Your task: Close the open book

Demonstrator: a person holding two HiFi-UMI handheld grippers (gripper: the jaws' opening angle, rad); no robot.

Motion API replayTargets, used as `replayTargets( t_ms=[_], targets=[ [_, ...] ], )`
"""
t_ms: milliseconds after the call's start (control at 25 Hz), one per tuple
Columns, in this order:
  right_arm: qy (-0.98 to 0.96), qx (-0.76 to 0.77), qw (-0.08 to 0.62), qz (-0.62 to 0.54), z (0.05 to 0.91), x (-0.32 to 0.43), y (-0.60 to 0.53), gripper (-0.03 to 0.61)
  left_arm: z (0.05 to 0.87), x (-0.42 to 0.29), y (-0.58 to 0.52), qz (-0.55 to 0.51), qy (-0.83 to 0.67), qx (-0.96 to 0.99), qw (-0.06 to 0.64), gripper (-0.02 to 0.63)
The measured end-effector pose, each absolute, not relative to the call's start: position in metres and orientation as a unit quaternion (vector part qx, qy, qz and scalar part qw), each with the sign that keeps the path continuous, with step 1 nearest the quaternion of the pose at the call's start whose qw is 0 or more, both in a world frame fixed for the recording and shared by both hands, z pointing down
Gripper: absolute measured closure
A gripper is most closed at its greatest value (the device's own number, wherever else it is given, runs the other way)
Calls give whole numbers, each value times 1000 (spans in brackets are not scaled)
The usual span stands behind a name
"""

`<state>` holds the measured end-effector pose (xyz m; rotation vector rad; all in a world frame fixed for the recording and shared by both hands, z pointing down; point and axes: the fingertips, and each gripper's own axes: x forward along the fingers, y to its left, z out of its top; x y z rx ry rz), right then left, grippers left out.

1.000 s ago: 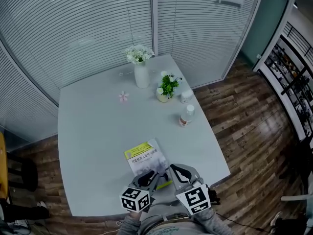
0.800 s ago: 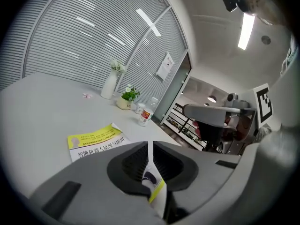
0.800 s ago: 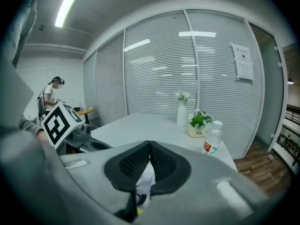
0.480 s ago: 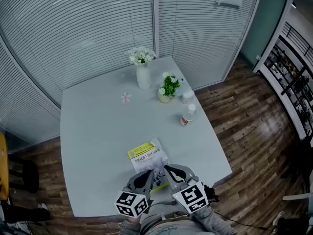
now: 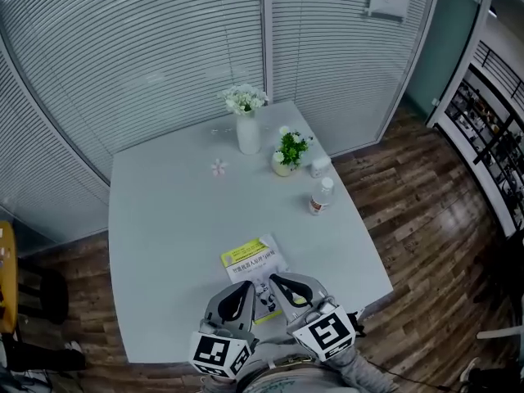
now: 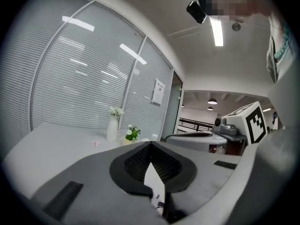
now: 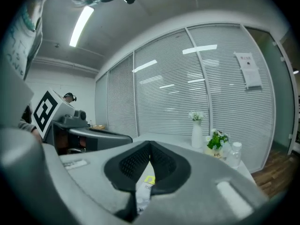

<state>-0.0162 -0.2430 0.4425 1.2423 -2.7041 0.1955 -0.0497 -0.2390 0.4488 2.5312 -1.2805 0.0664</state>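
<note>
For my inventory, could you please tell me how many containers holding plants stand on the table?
2: a tall white vase of white flowers near the far edge, and a small pot of greenery just right of it. None looks hidden.

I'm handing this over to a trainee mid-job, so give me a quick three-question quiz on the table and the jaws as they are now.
1. True or false: the book lies closed on the table.
2. The bottle is: A lying on its side; B standing upright; C upside down.
3. Fill in: the jaws of the left gripper are ___ (open or shut).

Key: 1 true. 2 B. 3 shut.
</note>
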Motion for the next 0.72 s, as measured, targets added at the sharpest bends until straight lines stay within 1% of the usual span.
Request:
replayTargets(
  t_ms=[80, 200, 720],
  targets=[
    [-906, 414, 69, 59, 429, -22, -243, 577, 432, -54, -239, 21, -460, 880, 119, 615],
    [-907, 413, 60, 49, 417, -28, -241, 577, 413, -58, -238, 10, -469, 878, 98, 615],
    [-904, 421, 62, 31, 410, -40, -235, 577, 406, -61, -232, 2, -468, 880, 78, 615]
  ],
)
